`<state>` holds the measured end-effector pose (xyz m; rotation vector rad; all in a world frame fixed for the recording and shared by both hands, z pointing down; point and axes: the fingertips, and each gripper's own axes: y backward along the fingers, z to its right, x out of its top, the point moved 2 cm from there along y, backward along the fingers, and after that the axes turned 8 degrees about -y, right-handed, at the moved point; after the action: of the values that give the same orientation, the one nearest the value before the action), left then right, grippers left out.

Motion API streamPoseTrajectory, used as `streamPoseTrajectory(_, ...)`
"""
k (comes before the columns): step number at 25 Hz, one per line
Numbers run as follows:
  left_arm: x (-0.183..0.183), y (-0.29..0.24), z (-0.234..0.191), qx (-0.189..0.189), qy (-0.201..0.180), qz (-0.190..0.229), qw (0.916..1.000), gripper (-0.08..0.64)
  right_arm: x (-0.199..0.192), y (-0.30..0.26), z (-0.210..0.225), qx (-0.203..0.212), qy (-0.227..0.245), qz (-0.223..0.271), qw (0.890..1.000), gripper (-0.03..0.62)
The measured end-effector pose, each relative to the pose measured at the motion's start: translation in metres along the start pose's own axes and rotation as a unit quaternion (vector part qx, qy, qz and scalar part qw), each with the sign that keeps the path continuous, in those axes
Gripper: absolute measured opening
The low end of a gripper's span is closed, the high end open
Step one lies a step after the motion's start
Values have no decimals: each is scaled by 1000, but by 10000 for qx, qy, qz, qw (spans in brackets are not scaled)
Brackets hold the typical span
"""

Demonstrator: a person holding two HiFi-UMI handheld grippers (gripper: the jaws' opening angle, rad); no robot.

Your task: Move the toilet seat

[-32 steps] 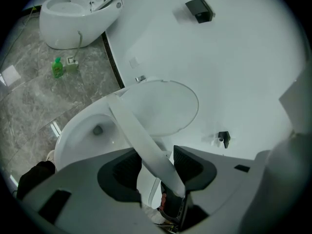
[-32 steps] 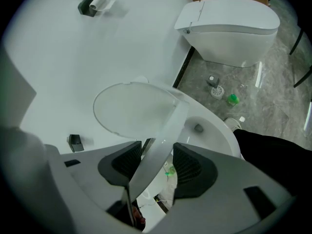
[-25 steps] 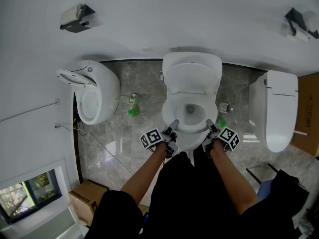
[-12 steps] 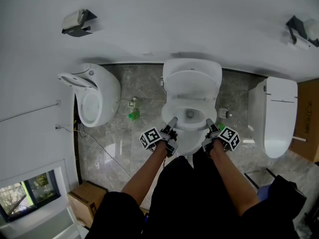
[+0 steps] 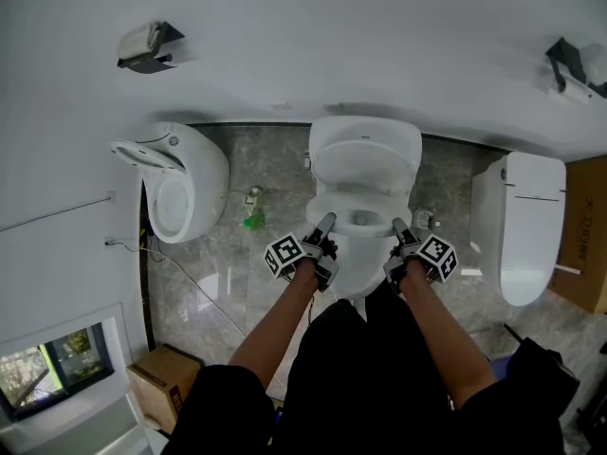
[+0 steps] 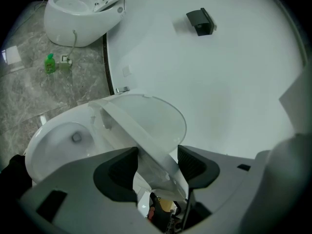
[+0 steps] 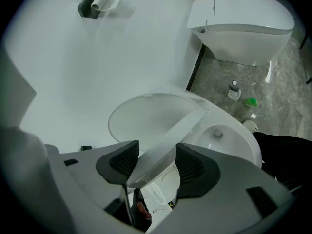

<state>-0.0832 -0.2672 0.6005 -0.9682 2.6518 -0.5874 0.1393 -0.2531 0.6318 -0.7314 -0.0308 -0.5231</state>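
The toilet seat (image 6: 139, 130), earlier flat on the bowl (image 5: 360, 254), is now found lifted at its front and tilted. The left gripper (image 5: 327, 222) and right gripper (image 5: 397, 227) are displaced upward and forward. Both pairs of jaws have just been opening, with the seat's rim between them.

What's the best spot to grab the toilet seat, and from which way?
Take the toilet seat by its thin front rim, one claw per side, coming from the front. It hinges at the back by the wall, so the front edge probably swings freest. The left claw and right claw straddle that rim now, their jaws just opening.
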Motion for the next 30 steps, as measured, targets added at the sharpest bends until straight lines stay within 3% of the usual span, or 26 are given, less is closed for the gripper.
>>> streamPoseTrajectory(11, 16, -19, 12, -205, 31, 237, 9995, 272, 14, -11, -19, 387, 10, 39, 9992, 250)
streamPoseTrajectory(30, 49, -56, 31, -459, 65, 507, 9976, 276, 39, -38, -54, 690, -93, 267, 9972, 253)
